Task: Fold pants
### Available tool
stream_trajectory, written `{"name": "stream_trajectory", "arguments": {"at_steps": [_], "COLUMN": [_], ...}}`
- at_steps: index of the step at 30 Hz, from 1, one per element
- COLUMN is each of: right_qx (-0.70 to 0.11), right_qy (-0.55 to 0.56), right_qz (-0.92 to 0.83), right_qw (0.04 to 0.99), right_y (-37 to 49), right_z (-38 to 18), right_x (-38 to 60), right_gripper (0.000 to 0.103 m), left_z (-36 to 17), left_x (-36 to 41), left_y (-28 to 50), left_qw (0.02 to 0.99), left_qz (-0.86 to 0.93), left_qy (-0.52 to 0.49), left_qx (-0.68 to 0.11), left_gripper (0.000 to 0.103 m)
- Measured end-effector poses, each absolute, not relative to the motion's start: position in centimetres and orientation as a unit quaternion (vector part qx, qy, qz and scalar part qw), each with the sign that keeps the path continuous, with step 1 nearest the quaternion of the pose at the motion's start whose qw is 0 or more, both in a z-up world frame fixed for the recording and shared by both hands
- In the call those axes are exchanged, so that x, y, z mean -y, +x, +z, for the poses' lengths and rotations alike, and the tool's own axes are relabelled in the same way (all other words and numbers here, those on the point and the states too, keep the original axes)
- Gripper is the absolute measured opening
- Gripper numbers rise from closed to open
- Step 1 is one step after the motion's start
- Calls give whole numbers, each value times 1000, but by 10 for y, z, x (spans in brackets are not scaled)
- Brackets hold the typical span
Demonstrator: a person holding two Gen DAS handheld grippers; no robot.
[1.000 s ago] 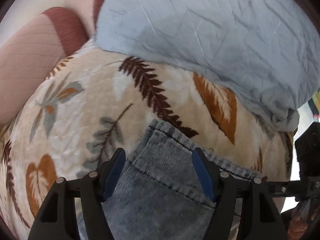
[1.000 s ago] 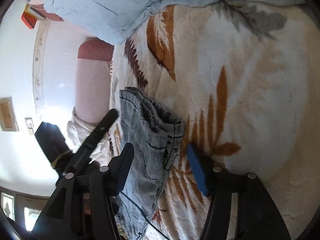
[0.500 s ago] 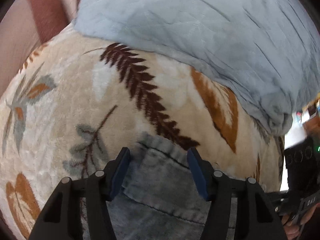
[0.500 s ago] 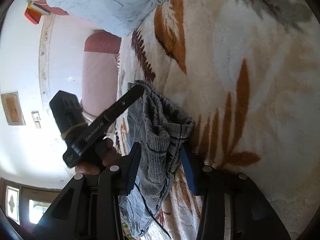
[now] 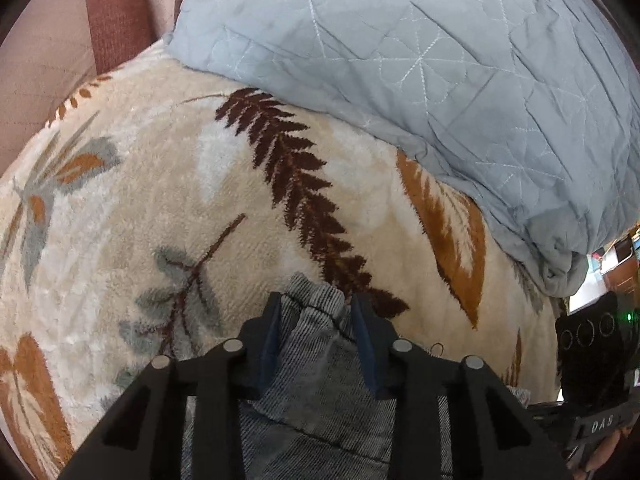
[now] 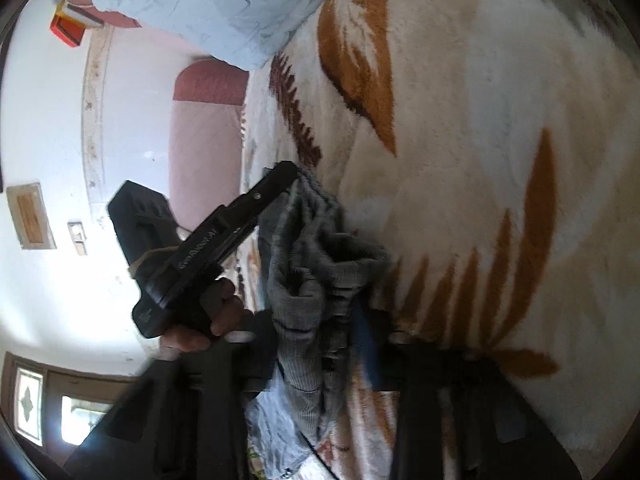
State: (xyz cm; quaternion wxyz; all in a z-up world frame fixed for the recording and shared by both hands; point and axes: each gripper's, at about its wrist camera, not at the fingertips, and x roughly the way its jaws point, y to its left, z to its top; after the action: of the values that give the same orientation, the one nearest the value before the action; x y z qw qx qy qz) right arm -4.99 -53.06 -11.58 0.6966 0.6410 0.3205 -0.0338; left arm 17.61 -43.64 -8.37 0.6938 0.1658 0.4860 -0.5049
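Grey-blue denim pants [image 5: 316,392] lie on a cream leaf-patterned blanket [image 5: 160,200]. My left gripper [image 5: 316,310] has its jaws closing on a bunched hem edge of the pants, and the blue pads press the cloth from both sides. In the right wrist view the pants [image 6: 304,280] hang in folds. My right gripper [image 6: 316,324] is closing on another bunched part of that edge, with cloth filling the gap. The left gripper's black finger [image 6: 256,200] reaches in from the left, held by a hand [image 6: 208,316].
A light blue quilted cover [image 5: 440,60] is heaped at the far end of the blanket [image 6: 500,140]. A pink and maroon padded headboard [image 5: 112,12] stands behind it. White wall with a switch [image 6: 76,236] and a window lie beyond the bed's edge.
Both grippers have narrowed their jaws from wide apart onto the denim edge, which is now bunched up between the pads. Both came slightly lower and closer to the cloth.
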Motion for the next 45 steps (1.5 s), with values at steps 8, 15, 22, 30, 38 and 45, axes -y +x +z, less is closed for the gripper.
{"name": "stream_trajectory", "arguments": {"at_steps": [8, 15, 22, 30, 38, 45], "right_qx": [-316, -306, -287, -318, -459, -488], "right_qy": [615, 565, 485, 367, 289, 325], "right_qz": [-27, -21, 16, 66, 96, 172], "right_qw": [722, 766, 826, 872, 835, 792], "right_y": [-47, -45, -32, -7, 31, 36], "right_z": [-99, -70, -23, 9, -40, -47], "right_x": [526, 510, 464, 373, 276, 273], "right_gripper": [15, 15, 15, 15, 23, 51], "left_z": [-72, -39, -3, -2, -34, -39], "left_x": [422, 395, 335, 237, 125, 61], "left_y": [176, 181, 192, 204, 221, 171], "left_qw": [705, 717, 734, 754, 791, 809], "left_qz": [-505, -523, -528, -504, -402, -375], "left_qy": [131, 62, -8, -72, -143, -119], "left_qx": [-481, -457, -427, -414, -439, -436], "left_gripper": [19, 18, 18, 22, 34, 46]}}
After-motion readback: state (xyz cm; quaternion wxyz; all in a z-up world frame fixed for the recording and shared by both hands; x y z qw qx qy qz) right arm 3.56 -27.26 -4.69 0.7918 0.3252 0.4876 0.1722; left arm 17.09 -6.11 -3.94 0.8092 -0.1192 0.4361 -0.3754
